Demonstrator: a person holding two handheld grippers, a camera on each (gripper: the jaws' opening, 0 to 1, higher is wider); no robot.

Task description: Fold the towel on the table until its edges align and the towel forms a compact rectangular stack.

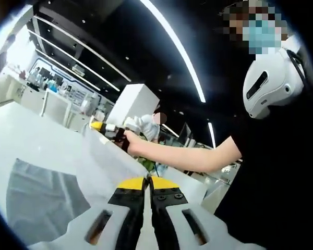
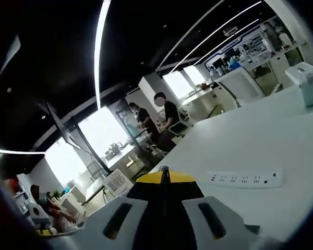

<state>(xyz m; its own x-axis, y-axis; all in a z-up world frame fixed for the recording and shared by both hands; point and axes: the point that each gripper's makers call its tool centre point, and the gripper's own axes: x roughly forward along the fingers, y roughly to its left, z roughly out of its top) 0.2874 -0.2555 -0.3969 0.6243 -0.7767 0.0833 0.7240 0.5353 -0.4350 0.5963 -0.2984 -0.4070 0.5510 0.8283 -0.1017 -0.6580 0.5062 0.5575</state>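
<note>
The grey cloth towel (image 1: 39,200) lies spread flat on the white tabletop (image 1: 36,138) at the lower left of the left gripper view, seemingly unfolded, so the folding looks yet to begin. Open tabletop surrounds it. The left tongs (image 1: 147,182) and right tongs (image 2: 164,174) are both pressed together, empty. A white power strip (image 2: 243,179) lies centre-right in the right gripper view.

Grey towel (image 1: 39,200) on white table (image 1: 26,135); yellow-tipped black fingers (image 1: 131,183).
</note>
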